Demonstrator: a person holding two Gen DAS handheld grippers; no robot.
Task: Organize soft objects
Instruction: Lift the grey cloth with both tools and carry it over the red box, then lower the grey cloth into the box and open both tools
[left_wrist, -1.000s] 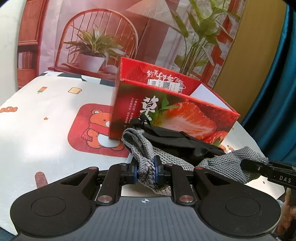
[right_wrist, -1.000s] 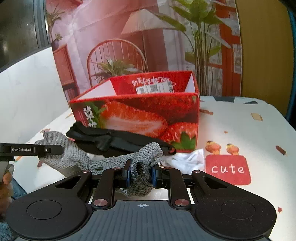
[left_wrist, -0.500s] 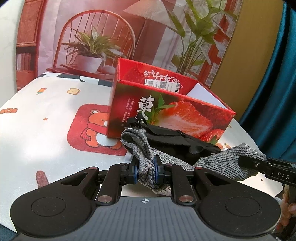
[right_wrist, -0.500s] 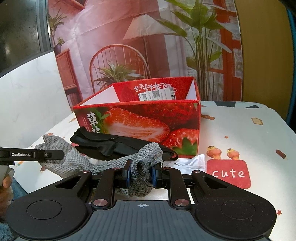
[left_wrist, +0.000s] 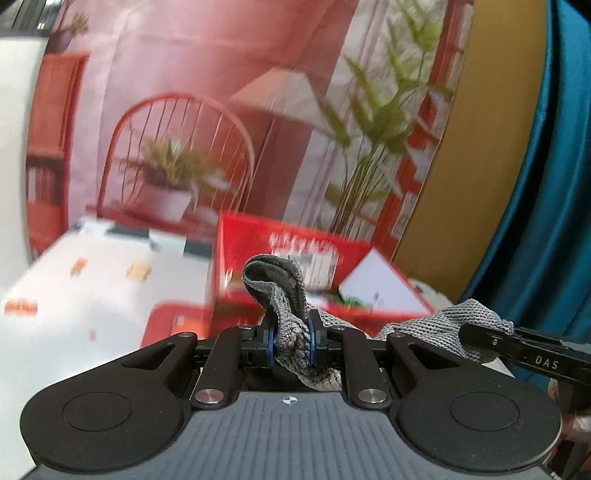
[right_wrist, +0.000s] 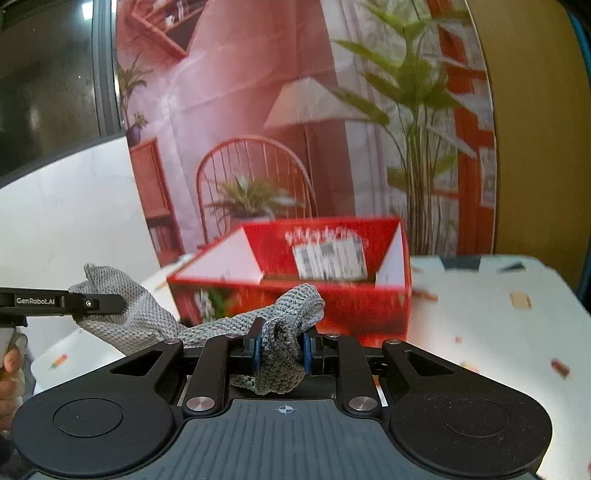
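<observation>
Behind grey cloth (right_wrist: 147, 325): box (right_wrist: 332, 306) label; right view only.

Both claws have risen, lifting the grey cloth (left_wrist: 291, 332) clear of the worktop (right_wrist: 498, 317); it now hangs stretched between the left claw (left_wrist: 291, 338) and right claw (right_wrist: 280, 350). The red box (right_wrist: 332, 295) sits lower in both views, its open top now showing. The black item and white cloth that lay before the box are out of sight.
</observation>
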